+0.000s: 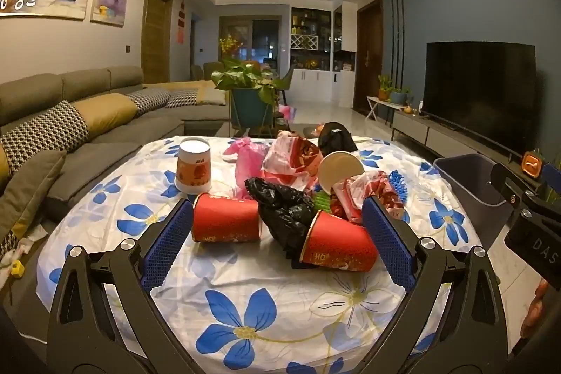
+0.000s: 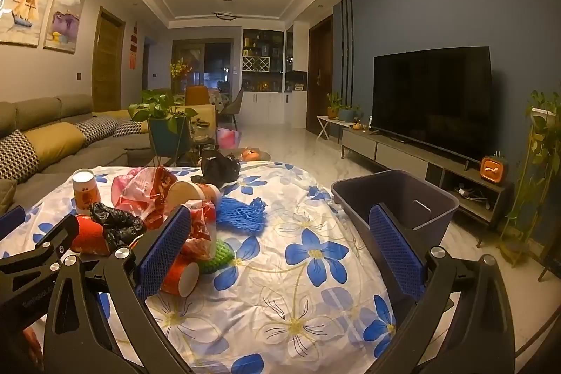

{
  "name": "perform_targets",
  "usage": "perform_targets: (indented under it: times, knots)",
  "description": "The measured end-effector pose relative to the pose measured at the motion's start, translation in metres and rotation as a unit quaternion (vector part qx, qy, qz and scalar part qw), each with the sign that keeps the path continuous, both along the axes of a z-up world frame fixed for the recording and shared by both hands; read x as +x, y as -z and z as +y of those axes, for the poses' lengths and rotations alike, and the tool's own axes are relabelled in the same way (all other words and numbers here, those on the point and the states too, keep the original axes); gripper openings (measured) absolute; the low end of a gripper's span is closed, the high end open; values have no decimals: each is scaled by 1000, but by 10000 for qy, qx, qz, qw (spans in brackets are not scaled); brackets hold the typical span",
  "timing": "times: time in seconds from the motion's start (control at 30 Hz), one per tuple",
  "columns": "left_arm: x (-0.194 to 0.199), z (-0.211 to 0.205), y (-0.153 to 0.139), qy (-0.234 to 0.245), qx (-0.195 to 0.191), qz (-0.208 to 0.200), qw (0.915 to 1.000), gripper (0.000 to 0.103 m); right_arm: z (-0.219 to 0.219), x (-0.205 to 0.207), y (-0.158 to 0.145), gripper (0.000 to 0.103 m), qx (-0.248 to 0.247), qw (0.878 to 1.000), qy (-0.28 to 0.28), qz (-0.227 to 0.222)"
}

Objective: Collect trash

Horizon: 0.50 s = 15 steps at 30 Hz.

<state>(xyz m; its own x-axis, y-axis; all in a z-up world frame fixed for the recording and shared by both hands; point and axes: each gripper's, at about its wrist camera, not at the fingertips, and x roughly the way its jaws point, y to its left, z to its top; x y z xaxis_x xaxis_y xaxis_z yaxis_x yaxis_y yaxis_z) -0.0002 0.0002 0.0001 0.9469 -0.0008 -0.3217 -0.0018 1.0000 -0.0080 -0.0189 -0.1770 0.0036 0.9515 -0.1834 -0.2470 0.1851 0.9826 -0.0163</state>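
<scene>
Left claw [image 1: 277, 240]: wide, empty, short of the heap.
Trash: red paper cup lying sideways [image 1: 226, 222], crumpled black plastic bag [image 1: 284, 216] right of it.
Right claw [image 2: 280, 251]: wide, empty.
Bin: dark plastic tub [image 2: 396, 198], right of heap.
Advice: straddle one cup, close gently.

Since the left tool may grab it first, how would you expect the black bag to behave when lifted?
The black bag looks crumpled and thin, so probably floppy and light. It drapes against a red cup lying on its side, which might roll once the bag lifts.
</scene>
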Motion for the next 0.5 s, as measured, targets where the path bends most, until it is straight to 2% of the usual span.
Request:
perform_targets:
  times: [0.5]
  knots:
    - [-1,1,-1,8,-103,15,9999,95,-1,1,-7,98,22,10000,14,-45]
